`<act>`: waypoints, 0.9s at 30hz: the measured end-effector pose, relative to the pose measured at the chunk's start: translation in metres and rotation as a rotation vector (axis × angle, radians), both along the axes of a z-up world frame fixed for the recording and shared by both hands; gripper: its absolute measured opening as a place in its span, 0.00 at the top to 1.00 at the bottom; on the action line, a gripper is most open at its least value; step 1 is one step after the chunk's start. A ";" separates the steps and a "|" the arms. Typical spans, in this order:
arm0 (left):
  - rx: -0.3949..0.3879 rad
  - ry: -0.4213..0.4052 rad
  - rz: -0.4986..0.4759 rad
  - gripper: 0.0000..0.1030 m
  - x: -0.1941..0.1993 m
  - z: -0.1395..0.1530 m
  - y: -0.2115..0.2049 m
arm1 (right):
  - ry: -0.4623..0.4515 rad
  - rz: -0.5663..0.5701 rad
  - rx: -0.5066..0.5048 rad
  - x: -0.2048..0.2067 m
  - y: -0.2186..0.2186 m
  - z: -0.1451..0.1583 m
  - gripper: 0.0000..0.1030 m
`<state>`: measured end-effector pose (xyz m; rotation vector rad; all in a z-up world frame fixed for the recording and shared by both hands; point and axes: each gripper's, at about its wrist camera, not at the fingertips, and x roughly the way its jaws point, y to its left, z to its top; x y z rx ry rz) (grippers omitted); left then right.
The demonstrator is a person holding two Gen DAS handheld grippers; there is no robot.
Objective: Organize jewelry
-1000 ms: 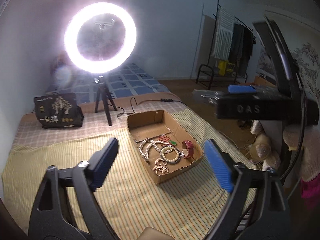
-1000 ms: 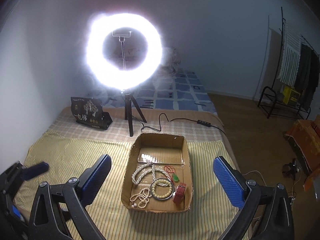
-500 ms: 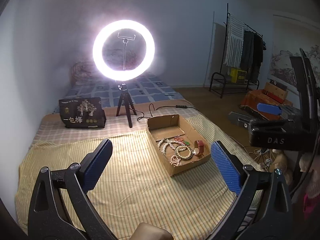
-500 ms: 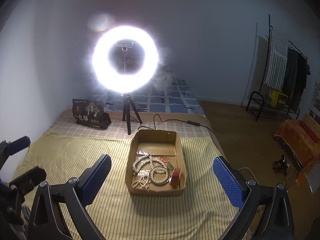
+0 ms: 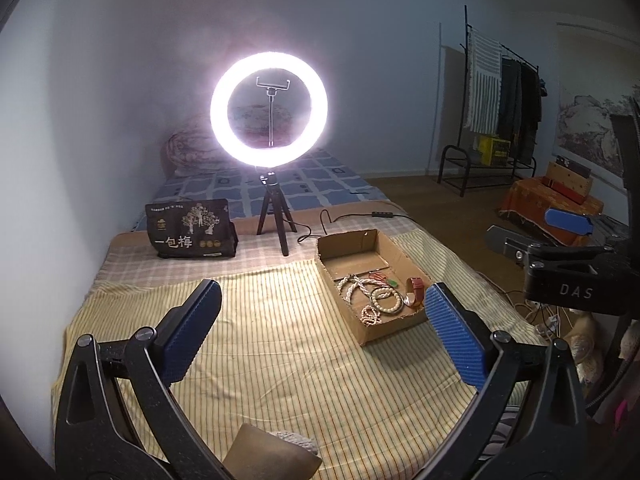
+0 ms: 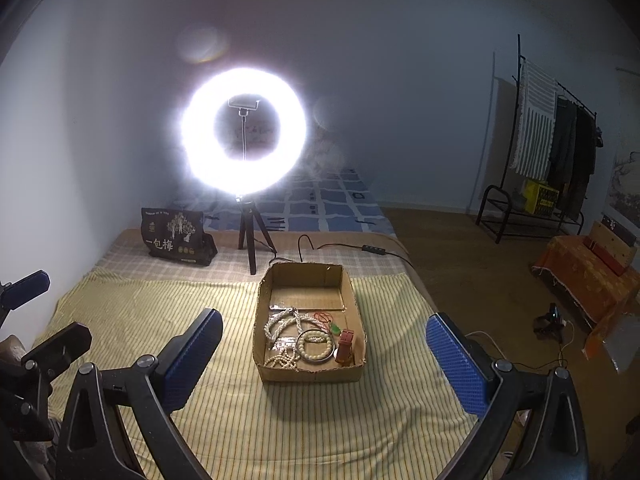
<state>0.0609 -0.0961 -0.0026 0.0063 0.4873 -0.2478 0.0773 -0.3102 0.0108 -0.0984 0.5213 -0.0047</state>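
- Both my jaws stand wide apart and hold nothing: the left gripper (image 5: 322, 330) frames bare striped cloth, and the right gripper (image 6: 324, 354) frames the near end of the cardboard box (image 6: 306, 280).
- Over the last second I have drawn both grippers back and up. The box, which filled more of each view, now sits smaller and farther off (the right gripper shows at the far right of the left view, level with the box).
- The jewelry all lies in the near half of the box: a pearl necklace (image 6: 282, 326), a bead bracelet (image 6: 316, 345), a small bead string (image 6: 282, 360), a red-brown watch (image 6: 345, 346) at the right wall, and a green pendant (image 6: 335, 328) on a red cord. The far half is bare cardboard.
- The pieces lie heaped and overlapping, so this fits either a sorting yet to come or pieces gathered in from the striped bedspread (image 6: 160, 304); my retreat alone settles neither.
- Farther out stand the ring light (image 6: 244, 136) and a black bag (image 6: 176, 236).
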 end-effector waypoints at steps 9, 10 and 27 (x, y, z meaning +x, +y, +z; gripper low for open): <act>-0.017 -0.001 0.011 0.00 -0.002 0.005 0.006 | -0.007 -0.002 -0.004 -0.005 0.004 0.001 0.00; -0.016 -0.003 0.012 0.00 -0.003 0.005 0.007 | -0.008 -0.002 -0.004 -0.006 0.005 0.002 0.00; -0.014 -0.014 0.015 0.00 -0.007 0.008 0.011 | -0.019 0.009 -0.004 -0.009 0.009 0.006 0.00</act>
